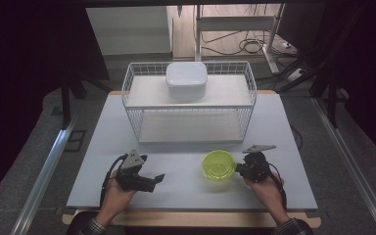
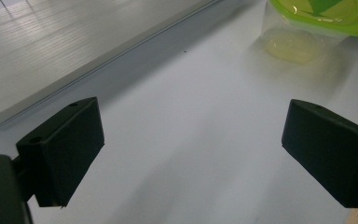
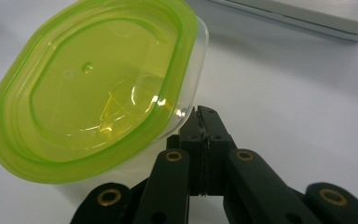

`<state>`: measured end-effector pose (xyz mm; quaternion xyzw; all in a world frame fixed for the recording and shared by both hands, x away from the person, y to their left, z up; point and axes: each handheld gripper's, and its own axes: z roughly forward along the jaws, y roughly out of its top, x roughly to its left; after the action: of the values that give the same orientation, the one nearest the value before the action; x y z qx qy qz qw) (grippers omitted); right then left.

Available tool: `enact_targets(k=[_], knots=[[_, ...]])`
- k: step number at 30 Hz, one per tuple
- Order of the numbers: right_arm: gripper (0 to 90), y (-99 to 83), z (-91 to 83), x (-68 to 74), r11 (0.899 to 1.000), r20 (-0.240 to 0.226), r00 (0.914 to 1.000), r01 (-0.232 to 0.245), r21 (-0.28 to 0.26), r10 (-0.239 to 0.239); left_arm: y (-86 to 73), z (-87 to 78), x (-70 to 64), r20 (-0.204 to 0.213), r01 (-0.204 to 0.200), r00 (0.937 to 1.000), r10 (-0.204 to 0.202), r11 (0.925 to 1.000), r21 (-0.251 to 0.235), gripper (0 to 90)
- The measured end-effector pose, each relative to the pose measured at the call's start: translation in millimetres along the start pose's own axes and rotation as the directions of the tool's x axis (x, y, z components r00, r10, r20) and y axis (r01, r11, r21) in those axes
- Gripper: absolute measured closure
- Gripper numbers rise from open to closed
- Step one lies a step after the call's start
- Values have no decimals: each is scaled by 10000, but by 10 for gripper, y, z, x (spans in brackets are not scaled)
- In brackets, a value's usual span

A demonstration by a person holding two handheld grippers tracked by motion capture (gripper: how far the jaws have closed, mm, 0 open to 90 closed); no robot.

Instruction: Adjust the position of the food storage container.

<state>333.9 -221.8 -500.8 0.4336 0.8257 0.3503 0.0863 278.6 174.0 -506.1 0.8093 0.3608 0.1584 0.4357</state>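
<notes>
Overhead, a pale table [image 1: 186, 161] with a white wire basket [image 1: 188, 100] at the far side and a white lidded box [image 1: 186, 79] on its upper shelf. Nearer, a clear tub with a green lid [image 1: 218, 164] just beside the tip of the right claw [image 1: 238, 170], on the side toward the other hand; the left claw [image 1: 157, 178] well apart from the tub, pointing across at it, with a hand [image 1: 115, 193] behind. Then along the left claw [image 2: 191, 140]: jaws spread wide, nothing between them but bare table, the tub [image 2: 317, 28] ahead and off to one side, the basket's flat base [image 2: 74, 46] ahead on the other side. Lastly along the right claw [image 3: 207, 122]: jaws pressed flat together, gripping nothing, their tips right at the tub's clear wall under the lid's rim [image 3: 88, 93], touching or a hair short, impossible to tell which. Tub looks tilted here, though possibly only from the camera's angle. Likely trouble: a light, empty-looking tub on a smooth top, so any forward nudge from those closed tips could slide or tip it rather than catch it. Also a risk of pinching only the lid's lip and popping it off the tub. With no jaws opened around the wall, no real hold yet.
</notes>
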Motion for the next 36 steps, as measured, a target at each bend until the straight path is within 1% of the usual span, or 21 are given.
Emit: enact_targets(k=[4, 10, 11, 13, 14, 17, 19, 22, 23, 25, 28, 31, 33, 36], knots=[[889, 29, 74, 58, 10000, -299, 9995, -21, 40, 23, -1, 9, -5, 7, -17, 10000, 17, 10000, 52, 53], [889, 103, 204, 135, 9999, -685, 9976, 87, 113, -79, -2, 17, -8, -9, -27, 10000, 27, 10000, 87, 52], [889, 117, 228, 144, 9999, -697, 9975, 127, 109, -119, -2, 18, -9, -9, -32, 10000, 32, 9999, 95, 52], [888, 138, 250, 151, 9996, -568, 9981, 262, 133, -254, -3, 19, -11, -20, -57, 10000, 57, 9999, 118, 52], [888, 138, 242, 144, 9994, -463, 9984, 325, 127, -319, -4, 18, -12, -22, -64, 10000, 65, 9999, 127, 52], [886, 104, 165, 113, 9995, -147, 9995, 295, 118, -293, -6, 17, -7, -25, -12, 10000, 13, 9999, 132, 52], [885, 51, 91, 112, 9997, -126, 9996, 235, 104, -233, -9, 14, -8, -50, -19, 10000, 20, 9999, 143, 52], [883, -45, 7, 129, 9999, -265, 9996, 74, 152, -70, -8, 6, -14, -57, -4, 10000, 5, 9999, 127, 52], [881, -76, -12, 146, 9997, -373, 9993, -68, 229, 77, -10, 2, -19, -60, 7, 10000, -7, 9999, 120, 52], [879, -134, -31, 186, 9993, -594, 9981, -115, 357, 136, -18, -5, -24, -46, 33, 10000, -33, 9999, 124, 52], [874, -176, -33, 256, 9987, -1028, 9943, -235, 443, 280, -32, -10, -26, -27, 77, 10000, -76, 9999, 147, 51], [870, -145, 15, 298, 9985, -1053, 9942, -170, 519, 224, -36, -16, -31, -25, 90, 10000, -90, 9998, 157, 51], [870, -119, 58, 295, 9982, -960, 9952, -141, 581, 197, -38, -21, -35, -20, 100, 9999, -100, 9998, 151, 52], [870, -85, 111, 273, 9978, -919, 9953, -251, 619, 308, -42, -21, -36, -10, 94, 10000, -94, 9998, 169, 52]])
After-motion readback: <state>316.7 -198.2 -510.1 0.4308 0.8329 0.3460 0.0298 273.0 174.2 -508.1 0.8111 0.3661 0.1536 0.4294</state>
